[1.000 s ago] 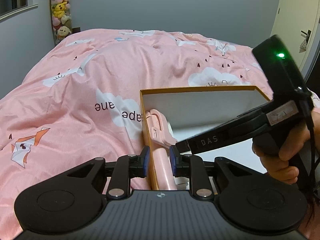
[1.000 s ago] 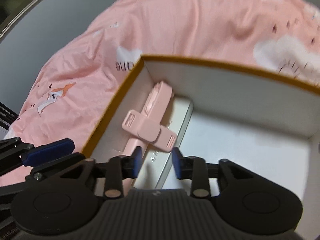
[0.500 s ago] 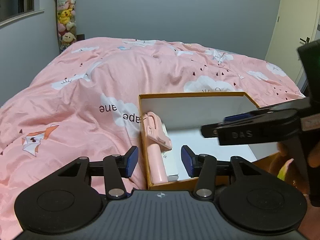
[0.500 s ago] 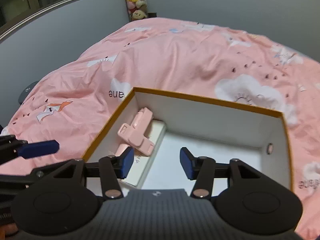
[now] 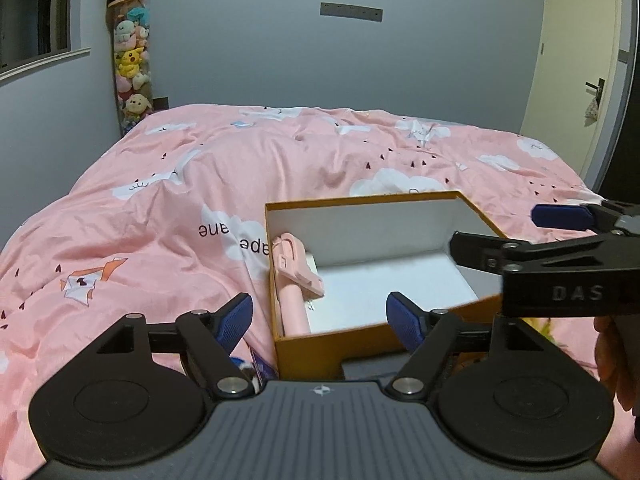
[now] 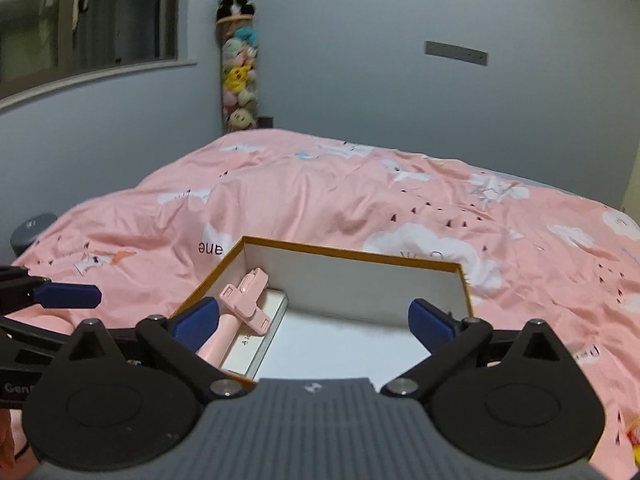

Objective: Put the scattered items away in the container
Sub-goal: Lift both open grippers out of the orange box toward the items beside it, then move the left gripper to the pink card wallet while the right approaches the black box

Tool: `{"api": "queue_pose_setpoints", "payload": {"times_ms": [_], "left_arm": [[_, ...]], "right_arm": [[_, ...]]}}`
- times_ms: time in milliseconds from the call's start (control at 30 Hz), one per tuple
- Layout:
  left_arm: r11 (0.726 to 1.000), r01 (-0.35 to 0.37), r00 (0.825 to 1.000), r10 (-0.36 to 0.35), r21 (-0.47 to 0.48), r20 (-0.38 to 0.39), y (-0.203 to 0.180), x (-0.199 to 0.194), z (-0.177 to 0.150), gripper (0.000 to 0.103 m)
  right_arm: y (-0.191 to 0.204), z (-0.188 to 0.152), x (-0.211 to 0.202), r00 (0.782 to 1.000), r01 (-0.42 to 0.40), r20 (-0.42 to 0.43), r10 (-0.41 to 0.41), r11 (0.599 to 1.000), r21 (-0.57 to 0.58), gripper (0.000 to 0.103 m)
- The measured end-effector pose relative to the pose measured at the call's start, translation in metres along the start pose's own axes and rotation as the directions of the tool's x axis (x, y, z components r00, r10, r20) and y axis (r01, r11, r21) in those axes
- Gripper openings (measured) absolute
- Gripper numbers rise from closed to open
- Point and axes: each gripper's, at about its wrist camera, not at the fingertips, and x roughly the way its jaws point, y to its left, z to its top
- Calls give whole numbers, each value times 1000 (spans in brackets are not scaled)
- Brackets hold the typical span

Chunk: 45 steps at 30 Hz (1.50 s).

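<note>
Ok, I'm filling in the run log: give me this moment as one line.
left gripper: opening, empty | right gripper: opening, empty | pink selfie stick: in box, along left wall | box: on bed

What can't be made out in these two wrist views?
- Blue-and-white item, left wrist view: mostly hidden behind the left gripper; identity unclear.
- Yellow object, right wrist view: cut off by the frame edge.
- White flat box under the pink selfie stick: its print is too small to read.
- Orange box near wall: partly covered by the gripper body.
</note>
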Motion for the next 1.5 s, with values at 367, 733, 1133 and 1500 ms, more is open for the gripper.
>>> {"api": "queue_pose_setpoints", "payload": {"times_ms": [367, 733, 1133, 1500], "left_arm": [[998, 39, 999, -40, -59, -21, 12, -33, -35, 87], [995, 77, 970, -91, -69, -224, 3, -26, -82, 85], [987, 56, 885, -118, -149, -451, 3, 16, -123, 75], [982, 74, 826, -158, -174, -541, 3, 40, -139, 90]], "right_arm": [[-10, -47, -41, 1000, -2, -13, 3, 999, 52, 102], [7, -104, -53, 984, -86, -149, 93, 995, 54, 101], [9, -138, -26, 920, -146, -348, 181, 981, 124, 50], [15, -146, -10, 881, -203, -408, 240, 970, 131, 48]]}}
